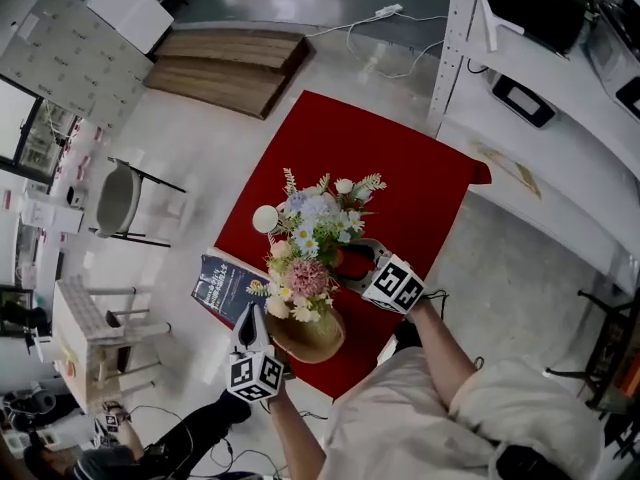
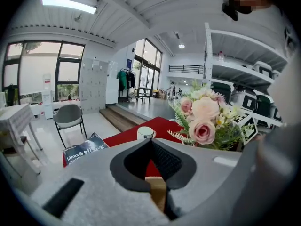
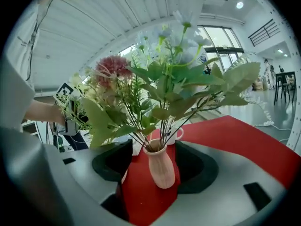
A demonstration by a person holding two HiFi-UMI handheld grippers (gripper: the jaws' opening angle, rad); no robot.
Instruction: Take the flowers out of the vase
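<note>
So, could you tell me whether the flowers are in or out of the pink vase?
In: stems of the flowers run down into the upright pink vase.

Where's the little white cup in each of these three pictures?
Head view: white cup left of the blue-white flowers.
Left gripper view: white cup at centre, left of the pink roses.
Right gripper view: white cup at centre, behind the pink vase.
Shared landmark: the red tablecloth.

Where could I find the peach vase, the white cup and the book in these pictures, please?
peach vase (image 3: 161, 166): right gripper view, on its rounded belly.
white cup (image 2: 146, 134): left gripper view, on its side wall.
book (image 1: 226, 288): head view, on its dark cover.
</note>
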